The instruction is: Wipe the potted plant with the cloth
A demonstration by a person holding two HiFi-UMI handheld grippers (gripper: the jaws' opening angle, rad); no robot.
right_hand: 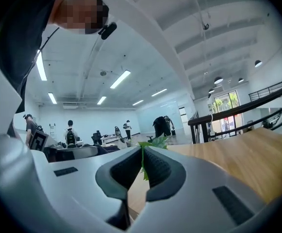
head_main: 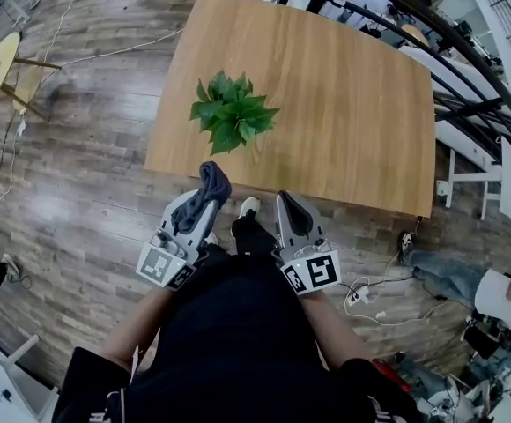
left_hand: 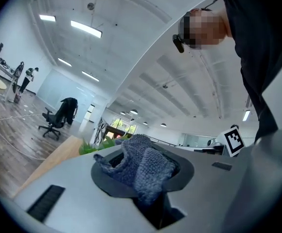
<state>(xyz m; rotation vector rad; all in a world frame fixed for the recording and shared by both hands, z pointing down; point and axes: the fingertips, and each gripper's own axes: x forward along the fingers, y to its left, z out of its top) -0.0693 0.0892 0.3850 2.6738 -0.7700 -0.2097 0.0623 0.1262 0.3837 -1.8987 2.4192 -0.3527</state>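
Head view first, my colleague says: where does the plant stand?

Me: The small green leafy potted plant [head_main: 232, 113] stands on the rectangular light wooden counter [head_main: 352, 104], toward the counter's left side and closer to its near edge than to its far one. From above, the leaves hide the pot.

Colleague: And your two tools?

Me: Both hang off the counter, just past its near edge, over the dark wooden plank floor [head_main: 79, 183] and close in front of my black top [head_main: 238, 342]. Both point roughly level, toward the counter. My left hand-held gripper [head_main: 201, 203] is clamped on a dark blue-grey knitted cloth [head_main: 215, 180]; the left gripper view shows the cloth bunched between the jaws and bulging up above them. In the head view the top of that bunch lines up with the counter's near edge.

Colleague: The right one?

Me: My right hand-held gripper [head_main: 289, 203] has its jaws together and holds nothing. The right gripper view shows a sliver of green leaf in the slit between the tips, but that is the plant farther in on the counter, well apart from the jaws.

Colleague: Does the cloth touch a leaf?

Me: No. Bare counter top lies between the cloth and the plant.
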